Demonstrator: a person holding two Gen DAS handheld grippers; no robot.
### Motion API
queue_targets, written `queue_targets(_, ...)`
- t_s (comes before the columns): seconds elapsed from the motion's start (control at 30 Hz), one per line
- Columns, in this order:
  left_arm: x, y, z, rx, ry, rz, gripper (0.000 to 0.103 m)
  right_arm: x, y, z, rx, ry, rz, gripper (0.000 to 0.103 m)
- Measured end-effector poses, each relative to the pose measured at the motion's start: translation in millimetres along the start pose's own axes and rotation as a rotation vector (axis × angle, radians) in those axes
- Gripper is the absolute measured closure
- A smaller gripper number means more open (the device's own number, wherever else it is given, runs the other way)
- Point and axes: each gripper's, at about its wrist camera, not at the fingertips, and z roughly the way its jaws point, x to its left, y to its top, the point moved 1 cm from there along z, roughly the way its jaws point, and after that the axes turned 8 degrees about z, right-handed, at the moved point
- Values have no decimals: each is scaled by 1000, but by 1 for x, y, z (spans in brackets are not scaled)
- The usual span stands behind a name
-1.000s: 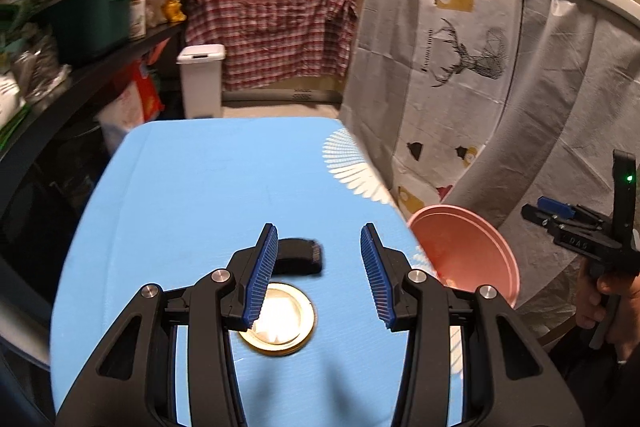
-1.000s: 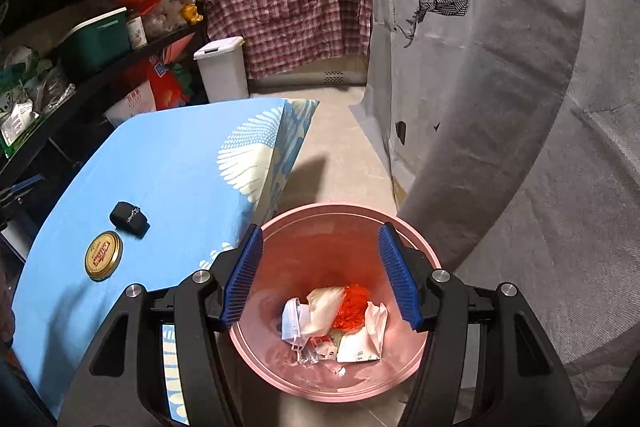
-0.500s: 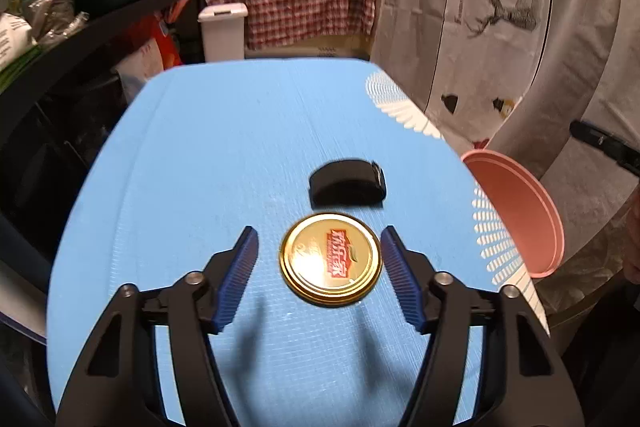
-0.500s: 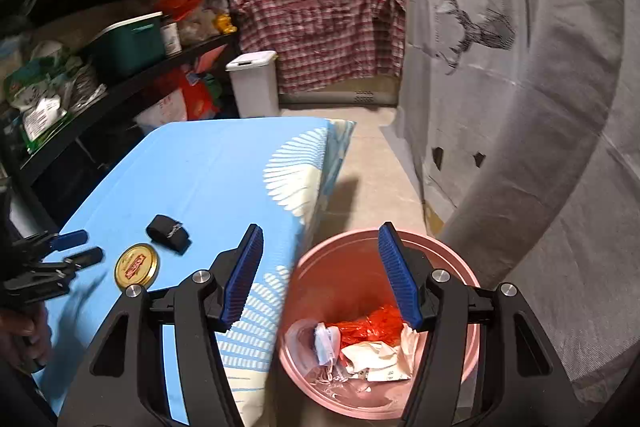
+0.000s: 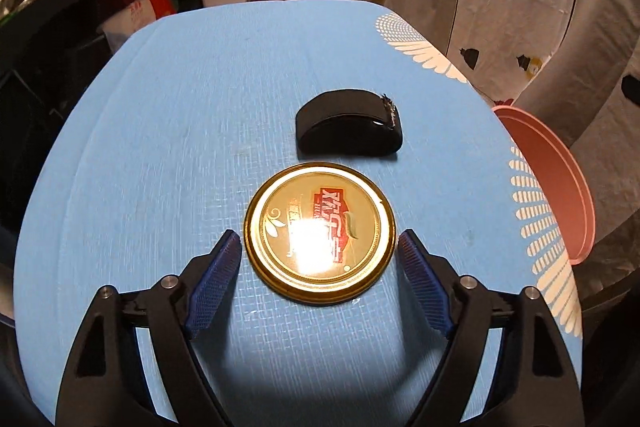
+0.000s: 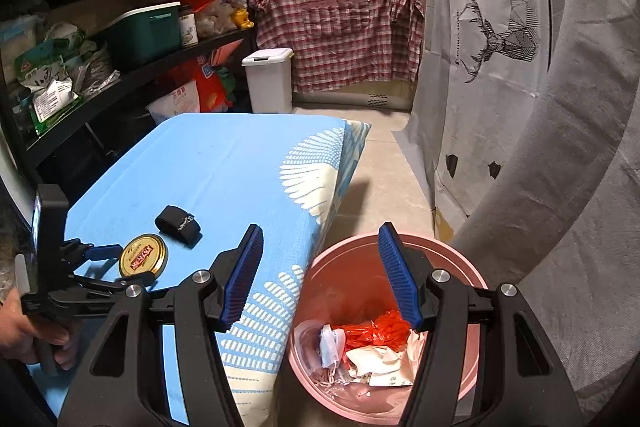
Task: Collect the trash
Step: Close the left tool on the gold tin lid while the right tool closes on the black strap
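Gold metal jar lid (image 5: 320, 233) flat on the blue table (image 5: 168, 115), dead ahead of the left gripper (image 5: 319, 255), bracketed by its spread, empty fingers, neither pad touching. Round, so no long axis to match. Black strap (image 5: 347, 127) just beyond. Far off to the right: right gripper (image 6: 319, 269), also spread and empty, above the pink bin (image 6: 460, 259).

The gold jar lid (image 5: 320, 233) on the blue counter (image 5: 180, 107) carries a red label with white Chinese characters, seen upside down and partly washed out by glare, so they cannot be read. Packets on the far left shelf (image 6: 48, 83) bear print too small to make out.
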Motion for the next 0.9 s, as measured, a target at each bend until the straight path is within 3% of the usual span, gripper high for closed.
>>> queue_targets(0.27,0,2,0,-5,23,4,27,19,3,15,8,35,-17,43)
queue_targets(0.63,50,1,-12,-47,110,-129,27,68,2,47,18,143,-54,44)
queue_targets(0.9,75,9,-32,-101,142,-185,27,113,-6,87,71,219,-108,54)
